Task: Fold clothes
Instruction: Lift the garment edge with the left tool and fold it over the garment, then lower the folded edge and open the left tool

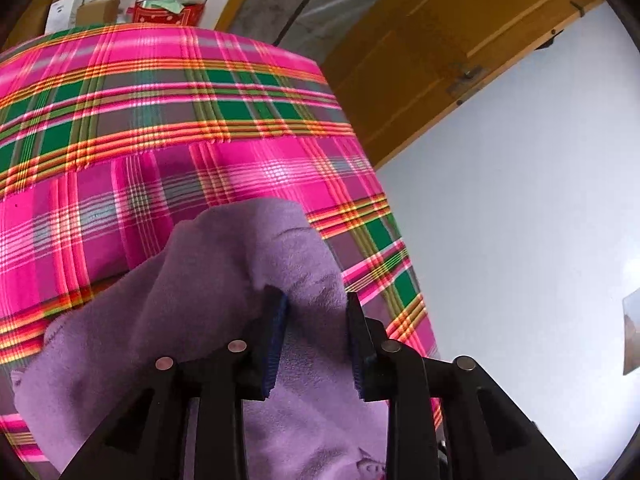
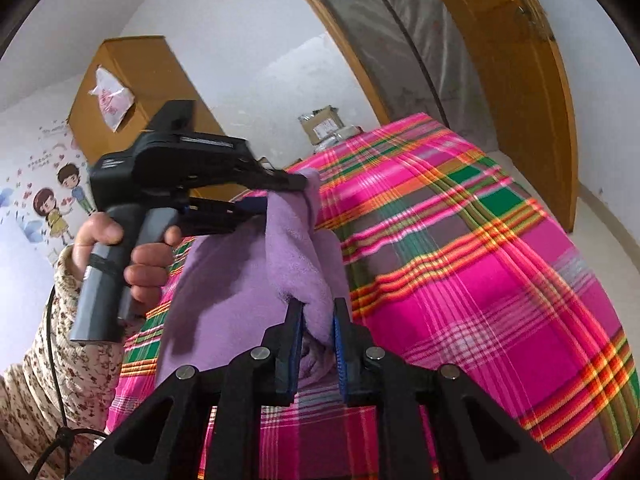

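A bed under a pink, green and orange plaid cover [image 2: 480, 248] fills most of both views, with a wooden door [image 1: 460, 40] and white wall behind it. Over the cover hangs the lilac fleece garment [image 2: 240, 280], lifted clear at its upper edge and draping down so that its lower part trails on or just above the plaid; which of the two the pictures do not settle. The left gripper [image 2: 276, 196], held in a hand [image 2: 132, 256] with a floral sleeve [image 2: 60, 344], pinches one bunched part of that upper edge, and the left wrist view shows fleece filling the gap between its blue pads. The right gripper [image 2: 318, 312] has its jaws drawn narrow on another fold of the same edge. To do this carry well, I judge both pinches should stay firm and level with each other, the two grippers drawn apart so the fleece hangs flat instead of bunched, then lowered evenly so the edges meet squarely on the cover.
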The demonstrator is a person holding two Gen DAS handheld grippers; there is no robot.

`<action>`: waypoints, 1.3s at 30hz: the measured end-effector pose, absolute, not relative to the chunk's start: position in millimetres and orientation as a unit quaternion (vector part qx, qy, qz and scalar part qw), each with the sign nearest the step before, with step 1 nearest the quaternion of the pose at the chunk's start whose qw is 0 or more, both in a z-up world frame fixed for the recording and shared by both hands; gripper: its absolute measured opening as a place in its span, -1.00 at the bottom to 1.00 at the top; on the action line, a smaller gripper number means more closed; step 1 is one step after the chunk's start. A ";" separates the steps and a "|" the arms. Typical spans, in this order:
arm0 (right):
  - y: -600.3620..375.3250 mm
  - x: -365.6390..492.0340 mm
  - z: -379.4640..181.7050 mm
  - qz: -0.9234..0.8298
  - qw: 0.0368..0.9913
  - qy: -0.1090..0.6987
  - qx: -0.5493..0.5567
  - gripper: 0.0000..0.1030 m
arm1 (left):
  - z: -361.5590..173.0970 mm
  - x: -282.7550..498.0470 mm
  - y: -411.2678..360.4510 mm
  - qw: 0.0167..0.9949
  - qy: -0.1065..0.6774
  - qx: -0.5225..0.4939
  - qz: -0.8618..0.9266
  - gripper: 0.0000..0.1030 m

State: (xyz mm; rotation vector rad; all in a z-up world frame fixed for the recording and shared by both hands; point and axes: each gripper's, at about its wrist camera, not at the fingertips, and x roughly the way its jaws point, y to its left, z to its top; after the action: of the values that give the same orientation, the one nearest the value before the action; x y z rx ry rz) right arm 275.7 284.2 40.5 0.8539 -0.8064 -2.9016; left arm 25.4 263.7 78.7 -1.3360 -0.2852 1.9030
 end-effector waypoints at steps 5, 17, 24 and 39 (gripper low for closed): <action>290.3 278.7 33.4 -0.921 -0.010 -0.268 0.283 -0.68 | 87.3 27.3 248.0 0.392 -0.122 -0.513 0.754 -0.41; 306.3 282.1 27.7 -0.909 -0.062 -0.278 0.305 -0.64 | 86.0 45.4 174.3 0.331 -0.118 -0.485 0.801 -0.41; 283.9 263.0 53.2 -0.932 -0.038 -0.213 0.292 -0.64 | 83.3 59.6 130.9 0.294 -0.136 -0.464 0.824 -0.41; 255.9 245.5 37.0 -0.931 -0.005 -0.119 0.346 -0.64 | 45.9 68.8 109.5 0.266 -0.140 -0.487 0.820 -0.19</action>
State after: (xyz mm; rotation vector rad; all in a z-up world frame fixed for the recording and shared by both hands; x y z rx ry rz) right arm 245.5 255.9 37.0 1.0899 -0.3752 -2.9334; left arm 68.8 109.5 45.9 -1.3138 -0.3786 2.2139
